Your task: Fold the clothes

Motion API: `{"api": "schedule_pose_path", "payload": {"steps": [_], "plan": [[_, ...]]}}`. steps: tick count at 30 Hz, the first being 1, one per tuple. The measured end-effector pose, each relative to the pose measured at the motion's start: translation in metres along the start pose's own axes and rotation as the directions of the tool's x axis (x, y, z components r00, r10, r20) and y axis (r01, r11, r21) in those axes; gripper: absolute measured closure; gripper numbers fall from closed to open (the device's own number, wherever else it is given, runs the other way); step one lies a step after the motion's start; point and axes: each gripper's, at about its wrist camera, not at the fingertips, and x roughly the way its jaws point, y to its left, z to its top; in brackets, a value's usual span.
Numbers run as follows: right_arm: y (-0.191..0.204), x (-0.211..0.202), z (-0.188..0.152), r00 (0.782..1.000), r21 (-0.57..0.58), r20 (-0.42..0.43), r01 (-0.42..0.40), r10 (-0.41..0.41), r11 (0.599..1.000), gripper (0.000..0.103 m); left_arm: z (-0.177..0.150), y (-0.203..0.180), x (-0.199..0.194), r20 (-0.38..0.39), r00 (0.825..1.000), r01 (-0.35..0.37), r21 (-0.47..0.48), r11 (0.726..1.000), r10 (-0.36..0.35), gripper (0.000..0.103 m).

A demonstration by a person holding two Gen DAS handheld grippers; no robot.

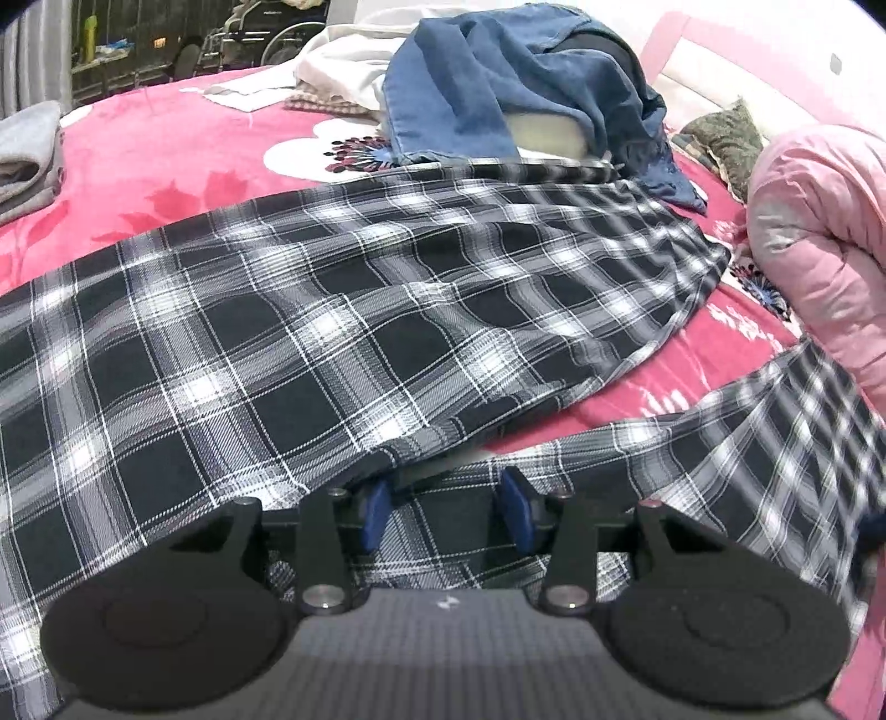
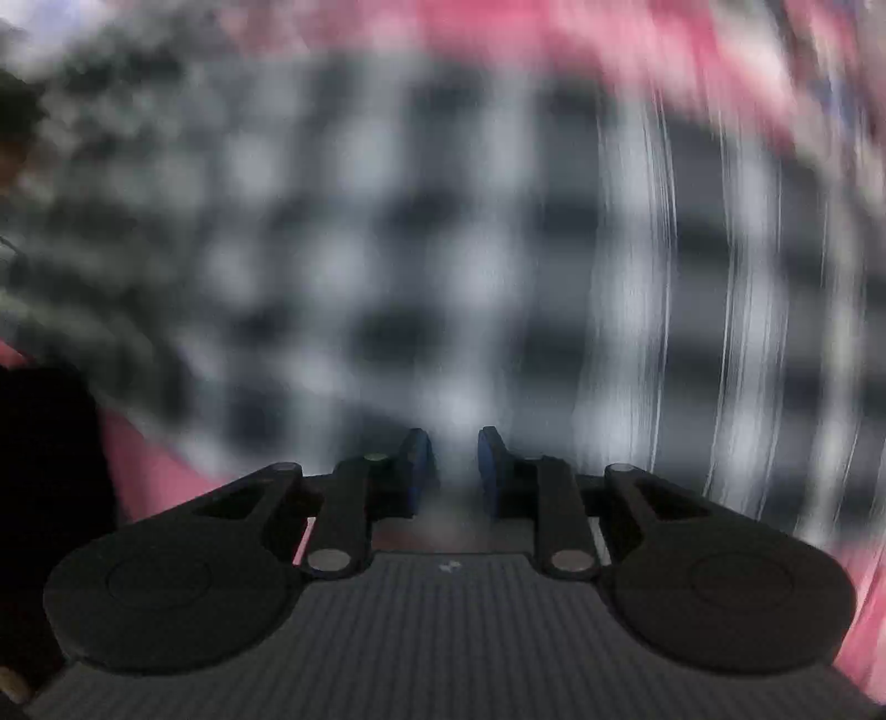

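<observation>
Black-and-white plaid cloth garment (image 1: 343,310) spread on pink floral bedspread (image 1: 166,166), long axis near-left to far-right; left gripper (image 1: 448,509) nearer its near hem, jaws apart, unclamped; right gripper (image 2: 451,462) above blurred plaid, narrow empty gap.

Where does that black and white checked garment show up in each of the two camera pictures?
Left wrist view: the checked garment spreads across the middle and lower left, with another part at the lower right.
Right wrist view: the same garment, badly blurred, fills most of the picture.
Shared landmark: the pink bedspread around it, seen at the top.
</observation>
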Motion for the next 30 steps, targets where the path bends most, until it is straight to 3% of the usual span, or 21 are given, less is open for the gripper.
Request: {"api": "schedule_pose_path", "payload": {"steps": [2,5,7,9,11,13,14,15,17,20,21,23,26,28,29,30], "plan": [[0.002,0.0,-0.015,0.999,0.034,-0.046,0.001,0.0,0.999,0.084,-0.001,-0.001,0.0,0.001,1.0,-0.003,0.004,1.0,0.003,0.059],[0.002,-0.003,-0.017,0.976,0.039,-0.215,0.041,-0.032,0.998,0.084,-0.001,-0.002,0.0,0.001,1.0,-0.008,0.011,1.0,0.008,0.059],[-0.003,-0.021,-0.005,0.982,-0.012,-0.148,0.118,-0.118,0.993,0.084,-0.002,-0.003,0.001,0.002,1.0,-0.011,0.015,1.0,0.011,0.059],[-0.027,-0.045,0.016,0.981,0.032,-0.016,0.193,-0.193,0.981,0.083,-0.002,-0.004,0.001,0.002,1.0,-0.015,0.02,1.0,0.014,0.059],[-0.06,-0.054,0.031,0.961,0.074,0.071,0.263,-0.268,0.962,0.083,-0.003,-0.004,0.001,0.003,1.0,-0.018,0.025,1.0,0.018,0.059],[-0.09,-0.03,0.032,0.943,0.005,-0.02,0.332,-0.332,0.943,0.076,-0.003,-0.005,0.001,0.003,1.0,-0.022,0.025,0.999,0.022,0.059],[-0.11,-0.011,0.024,0.935,-0.027,-0.132,0.327,-0.328,0.944,0.068,-0.004,-0.005,0.0,0.004,1.0,-0.025,0.022,0.999,0.024,0.059],[-0.122,-0.004,0.011,0.933,-0.022,-0.171,0.319,-0.317,0.948,0.059,-0.004,-0.004,-0.001,0.005,0.999,-0.033,0.018,0.999,0.033,0.059],[-0.144,-0.006,-0.003,0.931,0.03,-0.217,0.307,-0.294,0.951,0.056,-0.005,-0.004,-0.003,0.005,0.999,-0.052,0.009,0.999,0.052,0.059],[-0.128,-0.039,0.016,0.899,0.005,-0.104,0.428,-0.425,0.904,0.057,-0.006,-0.002,-0.005,0.008,0.997,-0.078,-0.006,0.997,0.078,0.059],[-0.115,-0.053,0.026,0.922,0.004,0.002,0.387,-0.387,0.922,0.058,-0.006,-0.003,-0.005,0.009,0.996,-0.087,-0.013,0.996,0.087,0.059],[-0.091,-0.075,0.046,0.935,-0.013,0.2,0.301,-0.292,0.954,0.059,-0.007,-0.003,-0.005,0.012,0.995,-0.103,-0.026,0.994,0.104,0.059],[-0.085,-0.068,0.074,0.894,-0.091,0.378,0.294,-0.24,0.951,0.059,-0.009,-0.008,-0.006,0.016,0.99,-0.14,-0.033,0.99,0.141,0.059],[-0.103,-0.045,0.086,0.891,-0.072,0.377,0.3,-0.253,0.951,0.06,-0.011,-0.011,-0.007,0.018,0.986,-0.164,-0.025,0.986,0.165,0.059],[-0.123,-0.03,0.086,0.887,-0.033,0.342,0.341,-0.31,0.94,0.06,-0.012,-0.012,-0.008,0.018,0.985,-0.172,-0.025,0.985,0.173,0.059],[-0.143,-0.019,0.085,0.876,0.026,0.305,0.384,-0.373,0.923,0.048,-0.013,-0.012,-0.009,0.018,0.984,-0.179,-0.026,0.984,0.179,0.059]]}}
